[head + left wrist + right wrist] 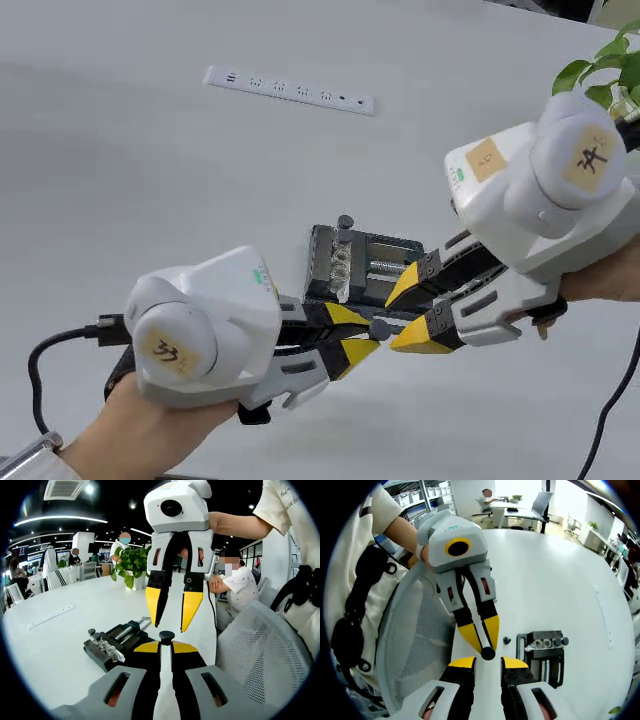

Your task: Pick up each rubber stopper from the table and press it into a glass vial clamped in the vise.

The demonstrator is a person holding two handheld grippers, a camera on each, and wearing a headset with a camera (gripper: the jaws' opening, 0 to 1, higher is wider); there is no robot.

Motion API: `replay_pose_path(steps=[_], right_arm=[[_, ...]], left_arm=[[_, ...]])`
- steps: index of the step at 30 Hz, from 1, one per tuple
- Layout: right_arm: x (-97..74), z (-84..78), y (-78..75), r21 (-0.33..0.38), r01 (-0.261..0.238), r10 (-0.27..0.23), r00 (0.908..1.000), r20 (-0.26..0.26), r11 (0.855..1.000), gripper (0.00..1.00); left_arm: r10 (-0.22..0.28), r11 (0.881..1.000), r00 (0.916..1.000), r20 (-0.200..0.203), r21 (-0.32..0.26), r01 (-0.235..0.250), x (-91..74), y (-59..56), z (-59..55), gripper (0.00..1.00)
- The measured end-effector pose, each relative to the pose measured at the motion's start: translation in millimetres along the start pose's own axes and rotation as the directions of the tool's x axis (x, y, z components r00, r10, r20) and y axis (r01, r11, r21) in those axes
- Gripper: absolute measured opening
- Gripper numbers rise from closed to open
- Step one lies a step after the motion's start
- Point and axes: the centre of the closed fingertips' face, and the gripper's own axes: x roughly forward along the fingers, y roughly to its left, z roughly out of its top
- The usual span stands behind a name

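The left hand-held gripper [366, 333] is closed on a dark stopper [380, 328], pinched at the very tips of its yellow jaws and held in the air above the bench [150, 150]. In the left gripper view the stopper [166, 637] stands up just past that gripper's own jaw tips [166, 646].

The right hand-held gripper [393, 326] faces it tip to tip from 2 o'clock. Its jaws are open, one on each side of the stopper; I cannot tell if they touch it. Its own view shows the gap between its jaws [489, 662], with the stopper [488, 653] just above.

The vise [385, 250] sits on the bench at 11 o'clock from the stopper, with clear vials [340, 265] clamped in a row. A dark cap [345, 221] stands at the far end of the row. A loose stopper [507, 640] lies on the bench just beside the vise [555, 662].

A power strip [290, 90] lies well away at 12 o'clock, and a plant [610, 65] at 2 o'clock.
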Motion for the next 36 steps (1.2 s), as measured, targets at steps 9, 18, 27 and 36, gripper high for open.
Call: replay_pose_path(steps=[9, 18, 27, 36], right_arm=[[2.8, 2.2, 1.6, -0.002, -0.01, 0.01, 0.9999, -0.009, 1.0, 0.12], [3.3, 1.5, 0.2, -0.018, -0.002, 0.002, 0.9994, -0.034, 1.0, 0.1], [3.8, 1.0, 1.6, -0.027, -0.014, 0.013, 0.999, -0.043, 1.0, 0.08], [3.4, 1.1, 1.5, -0.052, -0.016, 0.013, 0.998, -0.062, 0.999, 0.07]], left_arm=[[-0.003, 1.0, 1.0, 0.006, 0.002, 0.003, 1.9, -1.3, 0.2, 0.03], [0.004, 1.0, 0.9999, 0.011, -0.004, -0.004, 2.3, -1.6, 1.0, 0.03], [0.002, 1.0, 1.0, 0.009, -0.008, -0.002, 2.2, -1.9, 0.3, 0.03], [0.0, 1.0, 1.0, 0.005, -0.017, 0.0, 2.1, -1.3, 0.6, 0.03]])
